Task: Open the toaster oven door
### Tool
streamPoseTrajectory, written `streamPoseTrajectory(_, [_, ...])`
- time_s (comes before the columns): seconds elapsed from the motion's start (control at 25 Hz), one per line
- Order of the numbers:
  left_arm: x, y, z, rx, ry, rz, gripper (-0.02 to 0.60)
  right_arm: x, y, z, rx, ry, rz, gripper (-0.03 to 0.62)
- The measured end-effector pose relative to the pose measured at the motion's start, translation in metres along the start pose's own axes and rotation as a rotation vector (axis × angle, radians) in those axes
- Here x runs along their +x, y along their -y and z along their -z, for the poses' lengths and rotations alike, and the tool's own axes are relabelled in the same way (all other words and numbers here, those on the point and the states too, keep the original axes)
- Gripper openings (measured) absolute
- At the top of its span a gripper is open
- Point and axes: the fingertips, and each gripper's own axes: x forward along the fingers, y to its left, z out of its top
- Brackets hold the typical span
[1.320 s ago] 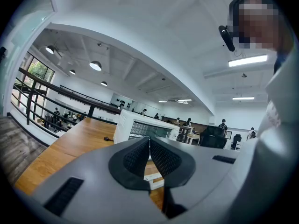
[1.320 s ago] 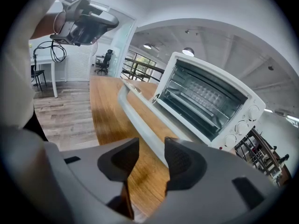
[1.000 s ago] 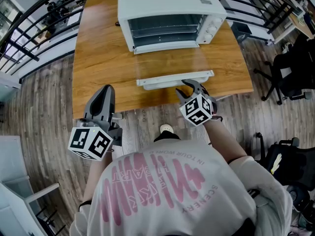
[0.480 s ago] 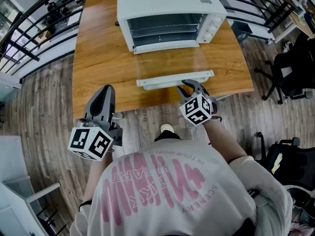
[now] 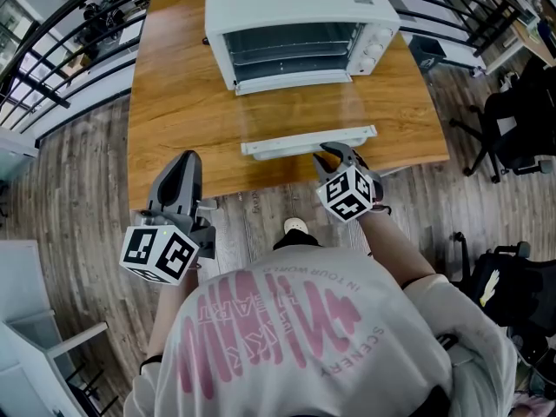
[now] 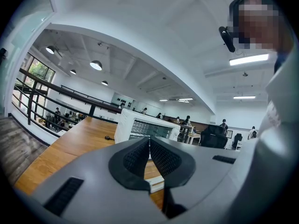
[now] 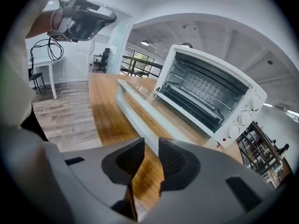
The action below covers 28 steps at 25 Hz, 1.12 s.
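The toaster oven (image 5: 295,24) stands at the far side of the wooden tabletop (image 5: 174,102), its mouth facing the person, with wire racks showing inside and a column of knobs (image 5: 375,52) on its right end. Its glass door (image 5: 300,107) is already down, lying flat over the tabletop and reaching toward the near edge. The white handle (image 5: 287,143) runs along the door's front rim.

The right tool (image 5: 334,152) tilts downward at the right part of that handle. Its jaws have just been closing and now stand narrow, with the handle running in between them. In the right gripper view the two dark pads sit against either side of the white bar, so the tool grips it. The marker cube (image 5: 347,194) on this tool hangs just off the near edge of the tabletop.

The left tool (image 5: 187,156) is held level at the near left edge of the tabletop, well apart from the door and the handle. In the left gripper view its jaws meet along a thin line with nothing between them, and the oven shows beyond them, farther along the tabletop.

Plank floor (image 5: 78,189) surrounds the tabletop, and a dark office chair (image 5: 512,120) stands to the right.
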Motion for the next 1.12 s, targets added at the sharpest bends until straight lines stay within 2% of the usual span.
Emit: streamPoseTrajectory(1.12, [0.002, -0.002, 0.004, 0.0, -0.013, -0.003, 0.025, 0.006, -0.005, 0.011, 0.009, -0.042, -0.035, 0.08])
